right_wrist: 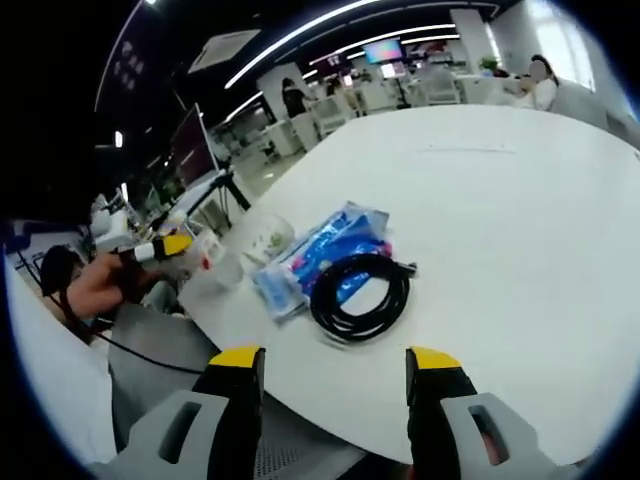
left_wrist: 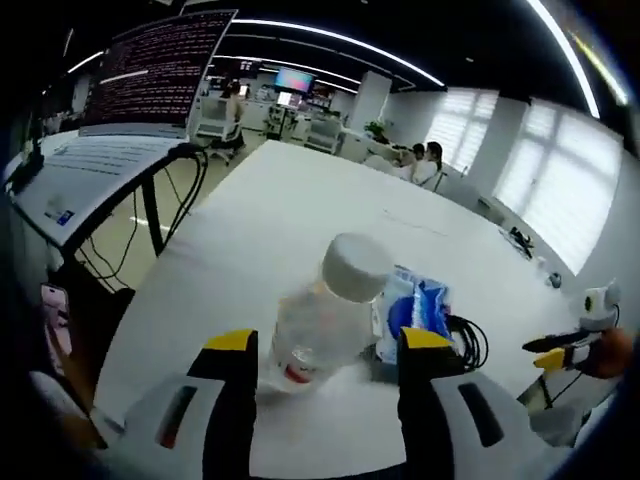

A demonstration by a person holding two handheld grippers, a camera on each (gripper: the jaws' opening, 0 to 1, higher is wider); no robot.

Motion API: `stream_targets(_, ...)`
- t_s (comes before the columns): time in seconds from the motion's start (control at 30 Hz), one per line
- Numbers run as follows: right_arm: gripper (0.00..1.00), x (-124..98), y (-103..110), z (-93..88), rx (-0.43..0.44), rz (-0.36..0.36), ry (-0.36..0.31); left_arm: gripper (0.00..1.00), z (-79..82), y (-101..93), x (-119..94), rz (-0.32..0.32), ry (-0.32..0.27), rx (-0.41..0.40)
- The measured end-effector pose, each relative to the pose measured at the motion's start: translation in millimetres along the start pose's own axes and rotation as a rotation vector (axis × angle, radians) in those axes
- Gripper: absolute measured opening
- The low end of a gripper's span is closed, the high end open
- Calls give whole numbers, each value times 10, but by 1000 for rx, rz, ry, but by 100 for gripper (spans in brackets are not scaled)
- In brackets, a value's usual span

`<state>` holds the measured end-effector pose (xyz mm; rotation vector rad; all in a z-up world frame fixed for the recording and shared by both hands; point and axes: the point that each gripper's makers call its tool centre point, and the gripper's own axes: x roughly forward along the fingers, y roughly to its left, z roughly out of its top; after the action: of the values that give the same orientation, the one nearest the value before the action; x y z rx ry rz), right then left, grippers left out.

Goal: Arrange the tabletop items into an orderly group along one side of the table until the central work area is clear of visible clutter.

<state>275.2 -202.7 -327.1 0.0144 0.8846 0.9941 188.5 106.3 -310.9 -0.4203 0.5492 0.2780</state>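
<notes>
The clear water bottle (left_wrist: 320, 320) stands near the counter (left_wrist: 300, 200) edge between my left tongs (left_wrist: 328, 345), which are spread and not yet touching it; it looks light and slick, so I'd grip mid-body. My right tongs (right_wrist: 336, 360), released and empty, look onto the black cable coil (right_wrist: 362, 296) lying on the soft blue packet (right_wrist: 320, 255).

Open-plan office, long ceiling light strips (left_wrist: 330, 40), bright windows (left_wrist: 560, 170), white table (left_wrist: 300, 200), rows of distant desks (right_wrist: 390, 95)
</notes>
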Motion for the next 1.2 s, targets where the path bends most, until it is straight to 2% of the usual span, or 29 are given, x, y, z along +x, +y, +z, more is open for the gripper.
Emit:
stream_targets(0.13, 58, 22, -20, 27, -4, 10, 1, 61, -33, -70, 110, 25, 8, -18)
stream_targets(0.27, 58, 12, -40, 37, -8, 16, 4, 62, -99, -55, 247, 72, 24, 12)
stream_targets(0.33, 58, 4, -59, 40, -10, 18, 6, 62, -77, -76, 288, 80, 21, 20)
stream_targets(0.5, 58, -51, -115, 44, -15, 16, 11, 56, -117, -21, 372, 115, 21, 26)
stream_targets(0.53, 58, -67, -138, 40, -13, 14, 12, 55, -93, -66, 356, 122, 19, 23)
stream_targets(0.63, 57, -96, -227, 33, -12, 9, 13, 45, -91, 11, 334, 148, 11, 12)
stream_targets(0.7, 57, -95, -242, 32, -7, 6, 12, 43, -77, 67, 348, 150, 10, 6)
stream_targets(0.8, 57, -93, -277, 50, -1, 4, 4, 41, -64, 78, 373, 129, 22, 44)
stream_targets(1.0, 57, -42, -232, 79, 0, 12, -3, 40, -39, 90, 381, 101, 42, 51)
stream_targets(1.2, 57, -23, -169, 60, 0, 18, 2, 39, 33, 209, 444, 87, 78, 57)
